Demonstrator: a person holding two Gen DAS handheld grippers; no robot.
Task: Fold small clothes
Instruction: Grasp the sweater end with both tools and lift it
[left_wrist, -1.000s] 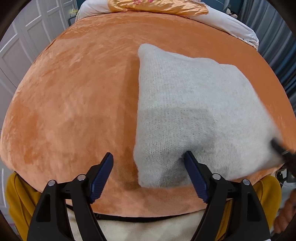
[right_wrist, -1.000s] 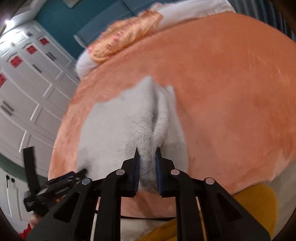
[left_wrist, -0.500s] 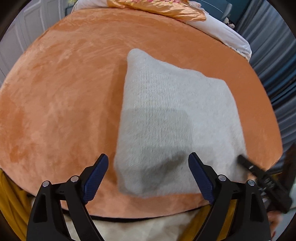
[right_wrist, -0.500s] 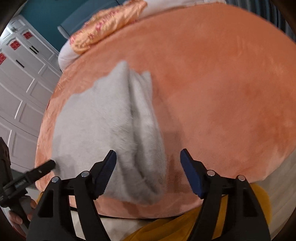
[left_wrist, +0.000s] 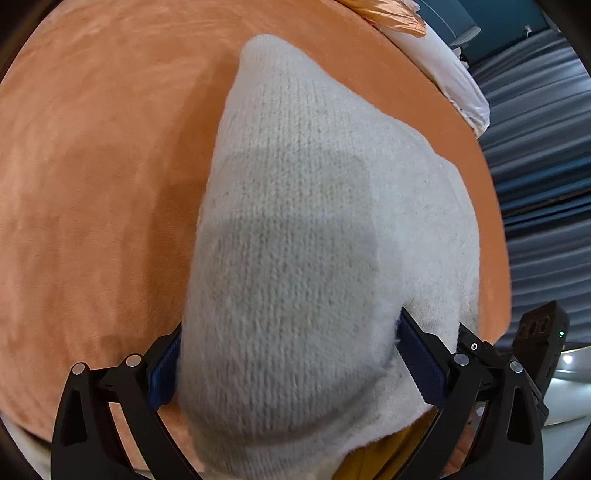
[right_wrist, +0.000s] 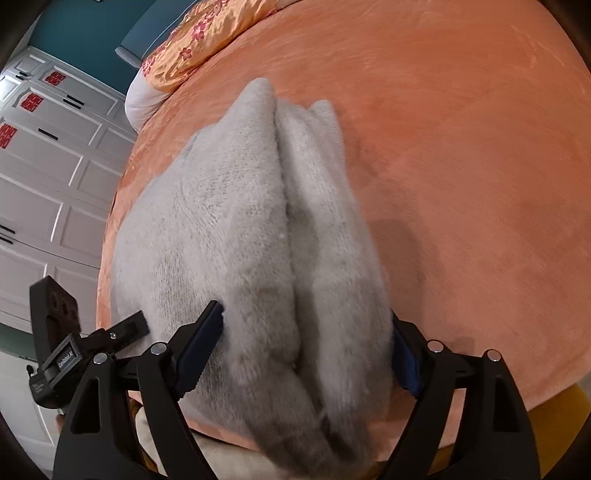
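Left wrist view: left gripper (left_wrist: 288, 363), jaws just widened, straddles the folded pale-grey knitted garment (left_wrist: 314, 229) on the orange plush bed (left_wrist: 92, 184). Right wrist view: right gripper (right_wrist: 306, 350), jaws likewise just spread, flanks the garment's doubled edge (right_wrist: 291, 236).

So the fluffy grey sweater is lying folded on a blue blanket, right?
Not quite. The fluffy grey sweater is lying folded, but the blanket under it is orange, not blue. The right wrist view shows it plainly.

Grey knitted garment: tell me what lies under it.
The grey knitted garment rests on an orange plush blanket. Whatever lies directly beneath the folded layers is covered.
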